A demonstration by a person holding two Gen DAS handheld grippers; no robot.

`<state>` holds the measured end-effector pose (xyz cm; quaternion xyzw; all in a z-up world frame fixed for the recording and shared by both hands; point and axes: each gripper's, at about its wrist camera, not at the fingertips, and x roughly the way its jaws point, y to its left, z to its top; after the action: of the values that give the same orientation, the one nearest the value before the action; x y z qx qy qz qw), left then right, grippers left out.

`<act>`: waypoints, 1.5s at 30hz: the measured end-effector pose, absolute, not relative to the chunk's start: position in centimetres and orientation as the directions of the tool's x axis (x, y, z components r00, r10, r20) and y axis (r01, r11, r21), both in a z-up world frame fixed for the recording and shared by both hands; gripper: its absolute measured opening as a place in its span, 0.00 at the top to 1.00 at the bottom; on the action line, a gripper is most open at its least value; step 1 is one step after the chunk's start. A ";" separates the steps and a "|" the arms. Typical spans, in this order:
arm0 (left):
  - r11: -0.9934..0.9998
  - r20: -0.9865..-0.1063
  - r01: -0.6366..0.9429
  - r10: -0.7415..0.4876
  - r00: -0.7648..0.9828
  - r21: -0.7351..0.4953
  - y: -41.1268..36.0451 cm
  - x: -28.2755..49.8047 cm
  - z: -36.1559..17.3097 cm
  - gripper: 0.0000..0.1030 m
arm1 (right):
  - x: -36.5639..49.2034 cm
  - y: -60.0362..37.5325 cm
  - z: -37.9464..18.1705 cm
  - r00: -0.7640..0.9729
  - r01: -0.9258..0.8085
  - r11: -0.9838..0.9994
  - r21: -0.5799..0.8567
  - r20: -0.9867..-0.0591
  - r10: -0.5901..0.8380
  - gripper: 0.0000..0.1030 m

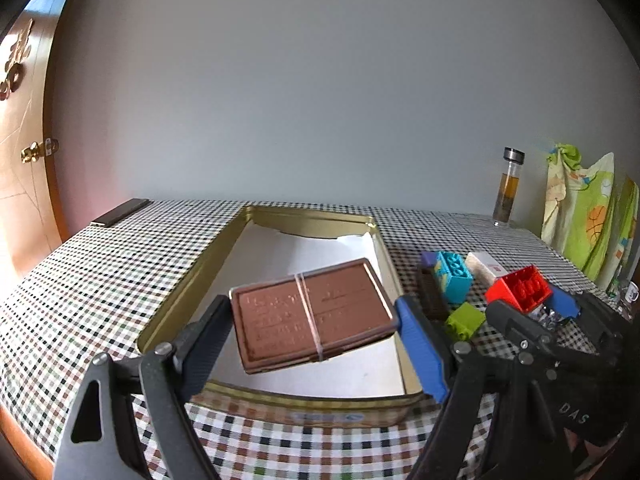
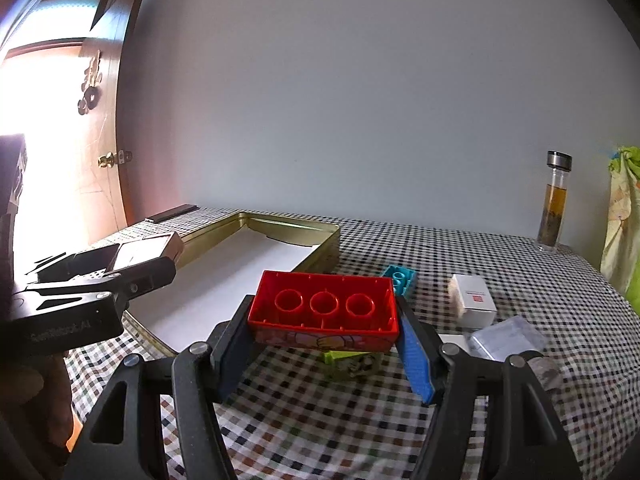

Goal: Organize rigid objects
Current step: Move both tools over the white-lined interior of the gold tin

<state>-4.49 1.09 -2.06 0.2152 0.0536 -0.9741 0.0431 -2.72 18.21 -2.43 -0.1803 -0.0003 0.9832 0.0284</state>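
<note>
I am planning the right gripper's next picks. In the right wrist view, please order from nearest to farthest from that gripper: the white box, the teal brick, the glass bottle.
1. White box, on the cloth just right of the right gripper.
2. Teal brick, a little behind the gripper; close to the box in distance.
3. Glass bottle, far right, by the wall.

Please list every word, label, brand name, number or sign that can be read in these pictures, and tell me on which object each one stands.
"DAS": on the black body of the right gripper, seen from the left wrist.
Embossed lines on the brown tin: too soft to read.
White print on the left gripper: blurred, not legible.
Red mark on the white box: too small.
Sticker on the gold tray: blurred.
</note>
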 end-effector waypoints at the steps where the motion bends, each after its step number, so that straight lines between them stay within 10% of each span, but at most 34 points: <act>1: -0.990 -0.425 0.111 -0.064 -0.903 -0.086 0.8 -4.4 -2.1 0.20 | -2.9 18.1 -2.4 -0.933 -0.051 -0.999 -0.012 -0.356 0.052 0.35; 45: -0.987 -0.471 0.158 -0.134 -0.872 -0.011 -4.0 -9.0 -1.8 0.20 | -10.8 14.5 -0.9 -0.909 0.061 -0.997 -0.040 -0.416 -0.039 0.35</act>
<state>-8.97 -4.04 -1.83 0.2415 0.0248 -0.9671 0.0756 -10.79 14.54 -0.93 -0.2122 -0.0259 0.9766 -0.0257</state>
